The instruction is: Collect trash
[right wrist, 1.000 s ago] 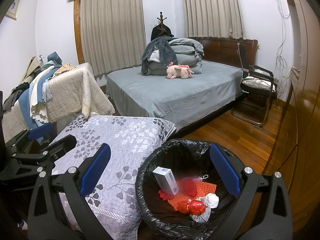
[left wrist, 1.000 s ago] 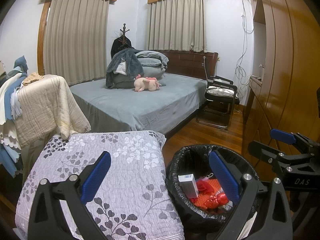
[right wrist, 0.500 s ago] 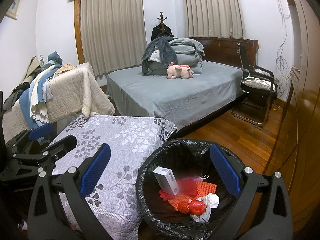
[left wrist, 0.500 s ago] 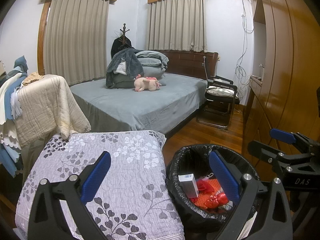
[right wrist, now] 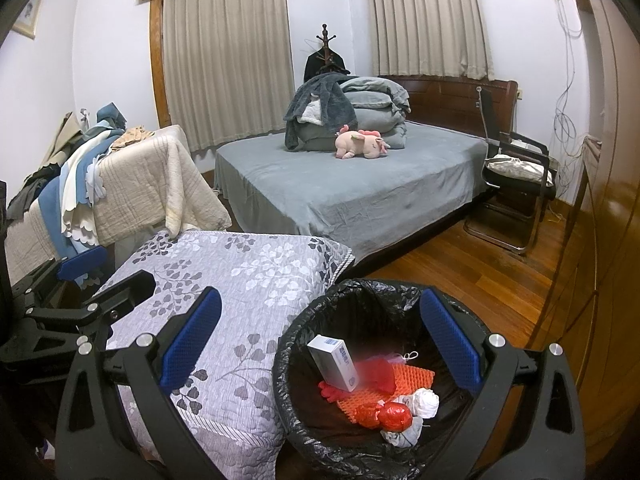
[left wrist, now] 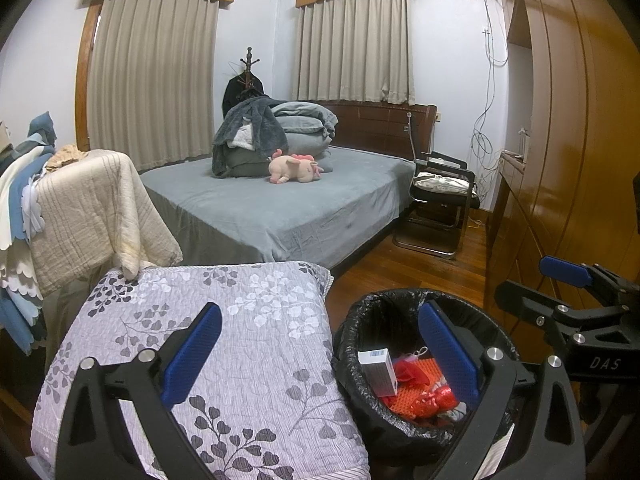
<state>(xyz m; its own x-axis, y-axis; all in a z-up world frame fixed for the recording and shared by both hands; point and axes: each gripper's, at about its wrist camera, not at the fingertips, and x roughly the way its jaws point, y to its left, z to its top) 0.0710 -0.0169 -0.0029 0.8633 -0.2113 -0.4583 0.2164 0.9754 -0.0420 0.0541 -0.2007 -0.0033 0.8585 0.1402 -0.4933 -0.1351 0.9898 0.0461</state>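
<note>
Both tools, left (left wrist: 320, 354) and right (right wrist: 320, 344), gape empty above floral quilt (right wrist: 240, 276), lined bin (right wrist: 320, 440) and wood floor (right wrist: 480, 276).

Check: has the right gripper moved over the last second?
No. In the right wrist view the right gripper frames the trash bin and the bed just as before, jaws open.

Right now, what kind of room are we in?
A lived-in bedroom, most likely: a made bed with folded bedding and a plush toy, curtained windows, and a coat stand in the corner.
</note>
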